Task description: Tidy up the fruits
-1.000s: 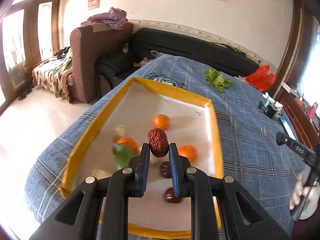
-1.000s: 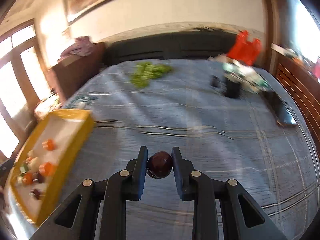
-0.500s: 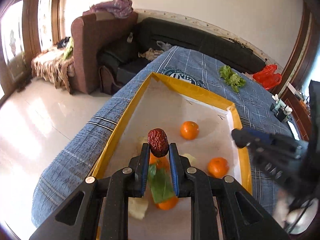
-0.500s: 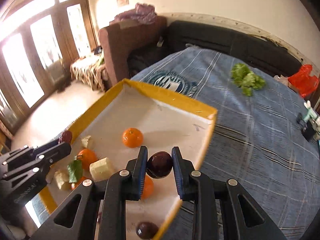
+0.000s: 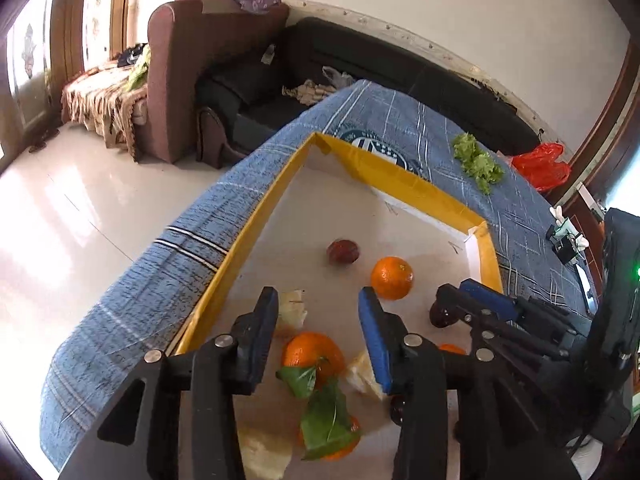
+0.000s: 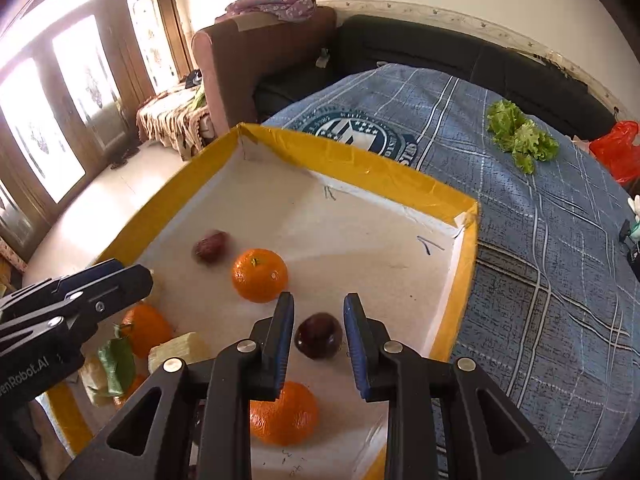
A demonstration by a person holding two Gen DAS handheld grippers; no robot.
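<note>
**Inspection: fruit delivery into the yellow tray, both tools over it**

Left gripper [image 5: 317, 294]: the jaws have just been opening and now stand moderately wide with nothing between them. Directly below lie a leafy orange [image 5: 312, 354] and pale cut pieces [image 5: 294, 312].

Right gripper [image 6: 319, 298]: set narrow, with its pads close against both sides of a dark round fruit [image 6: 319, 335]. I judge this to be a grip. The fruit is held low over the tray floor, inside the right-hand wall, presumably so that it drops a short way and does not roll.

Beyond the left fingertips, a wrinkled red date [image 5: 342, 251] rests on the white floor of the tray [image 5: 400, 178], apart from the loose orange [image 5: 391, 278] beside it. Its position in line with the opened jaws suggests it was let go there, on bare floor away from the crowded near end.

Judgement: one fruit is delivered and one is about to be set down. The open floor at the far end remains available.

Further out, lettuce [image 5: 476, 160] lies on the blue checked cloth [image 5: 160, 280], well clear of the tray. A red bag [image 5: 540, 166] sits at the far edge.
</note>
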